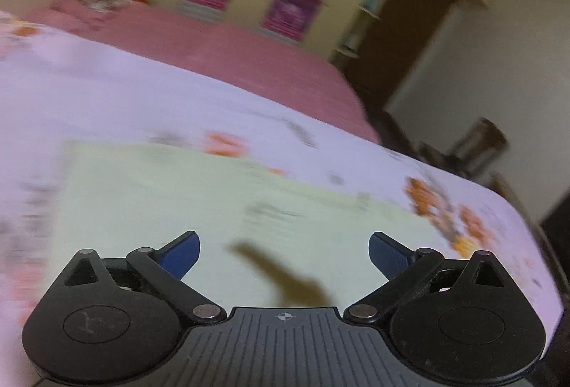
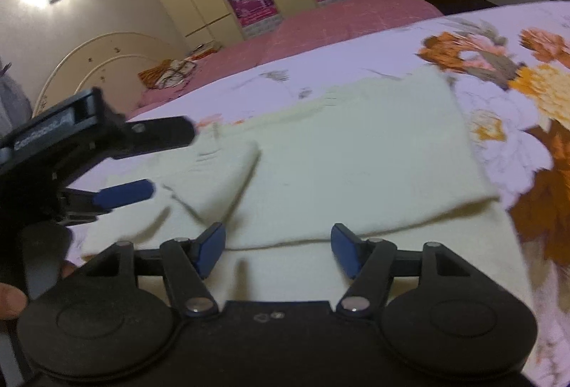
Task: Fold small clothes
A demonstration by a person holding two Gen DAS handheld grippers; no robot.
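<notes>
Right wrist view: a floral bedsheet (image 2: 498,41) fills the middle, with a pale folded garment (image 2: 356,155) lying on it at centre. Right gripper (image 2: 278,251), low centre, is released above the cloth; left gripper (image 2: 167,159), mid-left, gapes wide, grasping nothing.

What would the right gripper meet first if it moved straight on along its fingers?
Probably the pale cream garment: the right gripper, open and empty, points down at its folded edge on the floral sheet. Depth is unclear, but nothing else shows between.
</notes>
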